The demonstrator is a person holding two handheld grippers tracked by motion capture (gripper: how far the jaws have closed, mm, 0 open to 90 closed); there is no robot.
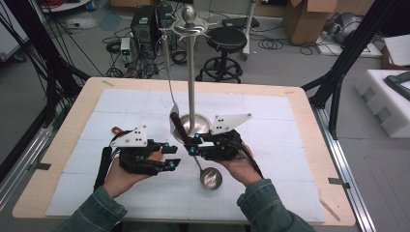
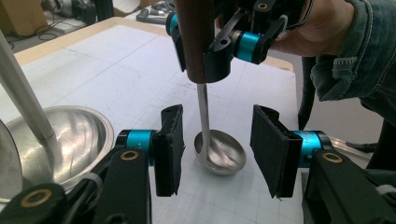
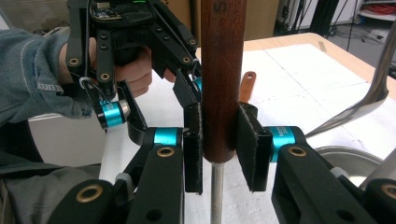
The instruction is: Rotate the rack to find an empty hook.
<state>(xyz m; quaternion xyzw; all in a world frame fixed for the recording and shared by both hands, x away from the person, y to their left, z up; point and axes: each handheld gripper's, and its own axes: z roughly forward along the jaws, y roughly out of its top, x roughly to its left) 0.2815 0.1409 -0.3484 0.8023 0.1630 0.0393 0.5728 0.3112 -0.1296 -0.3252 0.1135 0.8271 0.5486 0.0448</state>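
Observation:
A ladle with a dark wooden handle (image 3: 223, 70) and a steel bowl (image 1: 211, 178) stands nearly upright, bowl down at the white mat. My right gripper (image 3: 220, 147) is shut on the lower end of the wooden handle, both pads pressed against it. My left gripper (image 2: 215, 149) is open, and its pads (image 2: 170, 149) stand wide apart. The ladle's bowl (image 2: 222, 151) and thin shaft lie a little beyond them, untouched. In the high view the left gripper (image 1: 170, 155) sits just left of the right gripper (image 1: 192, 144).
A tall metal hook stand (image 1: 191, 72) rises from a round steel base dish (image 1: 196, 124) behind the grippers, with a long steel utensil (image 1: 170, 72) hanging from it. Another wooden-handled tool (image 1: 116, 129) lies on the mat (image 1: 270, 159), left of my left hand.

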